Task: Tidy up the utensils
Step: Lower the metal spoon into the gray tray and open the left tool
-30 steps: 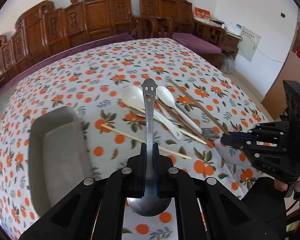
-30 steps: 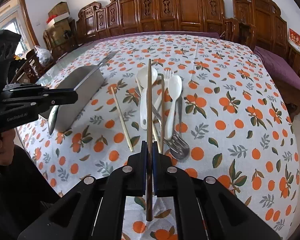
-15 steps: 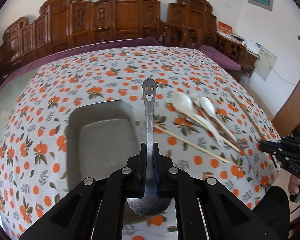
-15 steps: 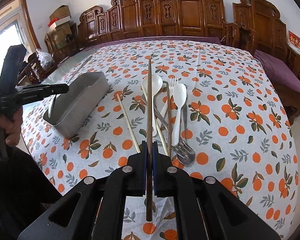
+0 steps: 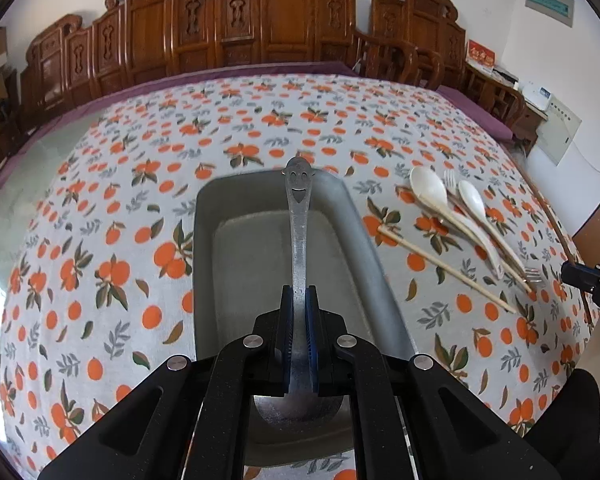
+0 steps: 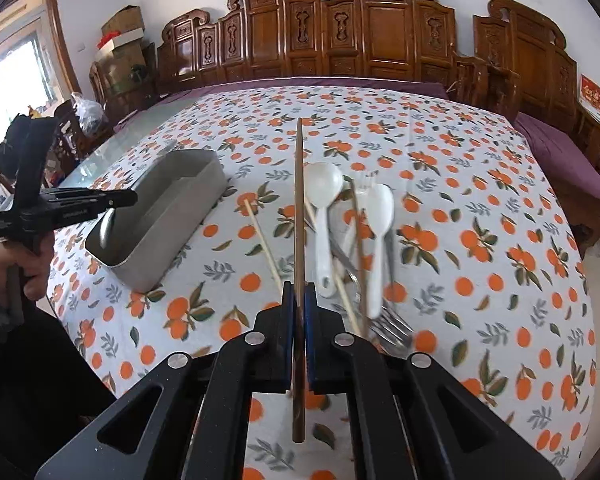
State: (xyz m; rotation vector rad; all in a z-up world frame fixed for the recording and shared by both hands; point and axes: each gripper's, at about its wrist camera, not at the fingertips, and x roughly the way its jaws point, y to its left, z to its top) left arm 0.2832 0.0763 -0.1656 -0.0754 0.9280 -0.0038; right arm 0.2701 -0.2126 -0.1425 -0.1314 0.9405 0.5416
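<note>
My left gripper (image 5: 299, 300) is shut on a metal spoon (image 5: 298, 240) with a smiley-face handle end, and holds it over the grey metal tray (image 5: 364, 236). The spoon's bowl hangs below the fingers. My right gripper (image 6: 299, 296) is shut on a dark brown chopstick (image 6: 298, 200) and hovers above the table near the utensil pile. In the right wrist view the left gripper (image 6: 130, 199) hangs over the near end of the tray (image 6: 180, 216). Two white spoons (image 6: 324, 200), forks (image 6: 392, 324) and pale chopsticks (image 6: 265, 244) lie on the cloth.
An orange-patterned tablecloth (image 5: 120, 208) covers the table. Carved wooden chairs (image 6: 380, 40) line the far side. A person's hand (image 6: 8, 256) grips the left tool at the table's left edge. A purple-cushioned bench (image 6: 560, 152) stands at the right.
My left gripper carried the metal spoon leftward from above the utensil pile to above the tray. My right gripper drifted slightly with the dark chopstick still in it.
</note>
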